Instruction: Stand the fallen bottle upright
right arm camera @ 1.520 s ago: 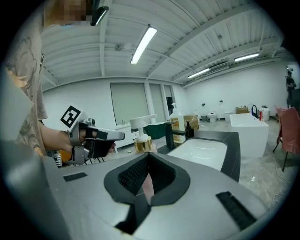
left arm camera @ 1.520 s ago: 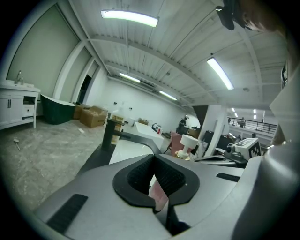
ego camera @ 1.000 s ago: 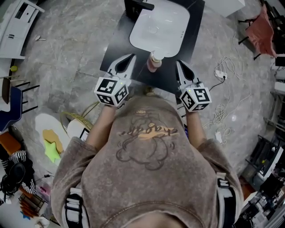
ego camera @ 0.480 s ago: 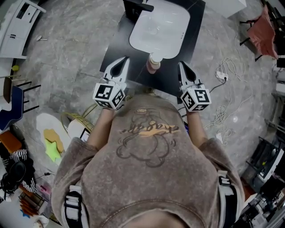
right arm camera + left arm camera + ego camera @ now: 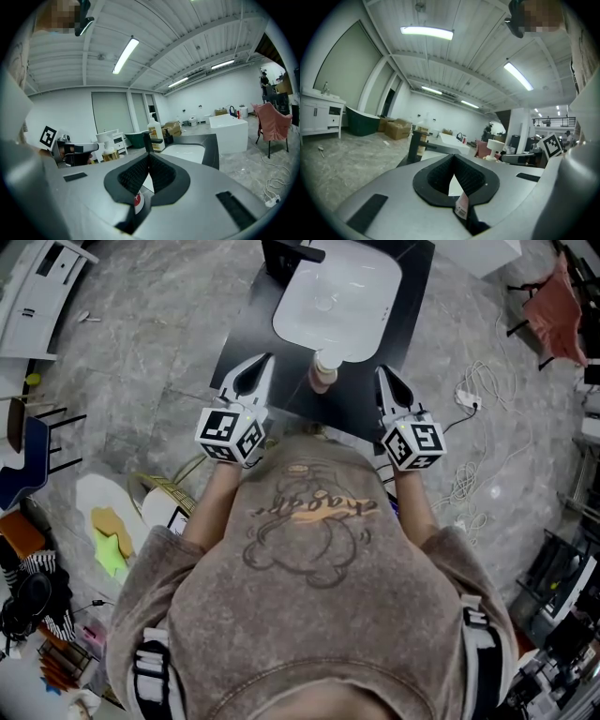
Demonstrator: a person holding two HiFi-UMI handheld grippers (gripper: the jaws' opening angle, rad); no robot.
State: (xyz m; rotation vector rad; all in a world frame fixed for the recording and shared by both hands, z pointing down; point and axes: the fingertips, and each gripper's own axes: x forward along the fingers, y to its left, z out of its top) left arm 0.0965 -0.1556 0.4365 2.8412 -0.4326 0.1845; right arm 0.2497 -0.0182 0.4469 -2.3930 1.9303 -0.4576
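The bottle [image 5: 323,371], with a white cap and a pinkish body, stands upright at the near edge of the black counter [image 5: 248,329], just in front of the white basin [image 5: 337,296]. My left gripper [image 5: 263,362] is to its left and my right gripper [image 5: 381,373] to its right, both apart from it. Each is shut with nothing between its fingers. The left gripper view shows shut jaws [image 5: 453,155] and the bottle [image 5: 494,149] off to the right. In the right gripper view the jaws [image 5: 149,154] are shut too, with the bottle [image 5: 108,151] at the left.
A black faucet [image 5: 150,138] with a soap bottle [image 5: 153,129] beside it stands at the basin's far side. White cables [image 5: 469,460] lie on the floor to the right, near a red chair [image 5: 553,296]. A blue chair [image 5: 23,470] and clutter [image 5: 112,531] are at the left.
The left gripper has swung slightly to the left, away from the bottle. The right gripper and the bottle have stayed put.
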